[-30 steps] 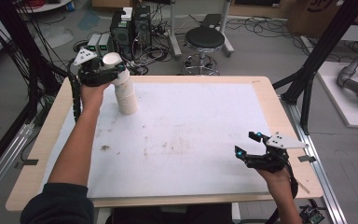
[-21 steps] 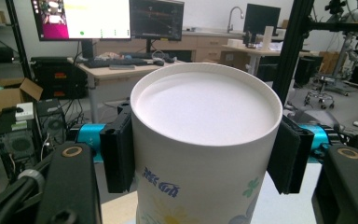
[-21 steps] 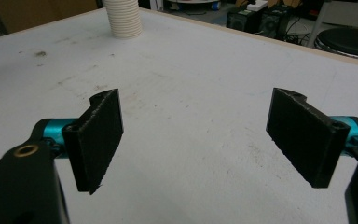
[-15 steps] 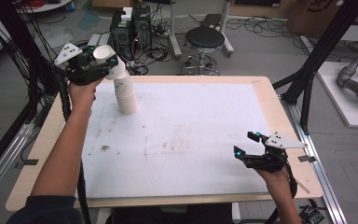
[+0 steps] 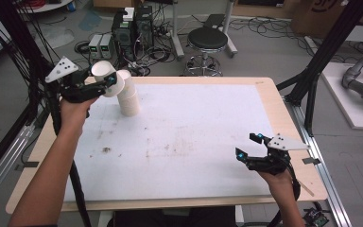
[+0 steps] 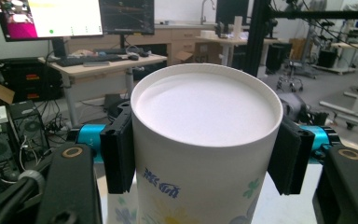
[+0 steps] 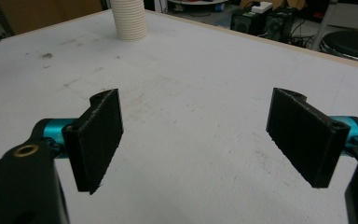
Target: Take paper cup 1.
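The left hand-held gripper [image 5: 105, 80] is clamped on 1 paper cup [image 5: 105, 75], held up off the bench [image 5: 184, 137] over its far left corner. In the left gripper view the 2 black pads press on opposite sides of the cup [image 6: 205, 149] just under its closed flat end, which faces away from that hand-held gripper. The cup's lower wall, with blue characters and a flower print, is cut off by the bottom edge, so its open mouth cannot be seen. In the high view the cup lies tilted on its side, its round end turned up and to the left.

Just beside the held cup, on the side toward the bench's middle, stands the stack of cups [image 5: 128, 98], upright on the white surface. Whether the held cup touches the top of the stack is hard to tell from above, since the 2 overlap. How many cups are in the stack cannot be counted. In the right gripper view the stack [image 7: 128, 18] shows far ahead and to the left of the jaws, its top cut off by the upper edge.

The right hand-held gripper [image 5: 251, 147] hovers near the bench's near right corner, well apart from the cups, jaws spread wide with nothing between them. Faint smudges mark the bench ahead of it.
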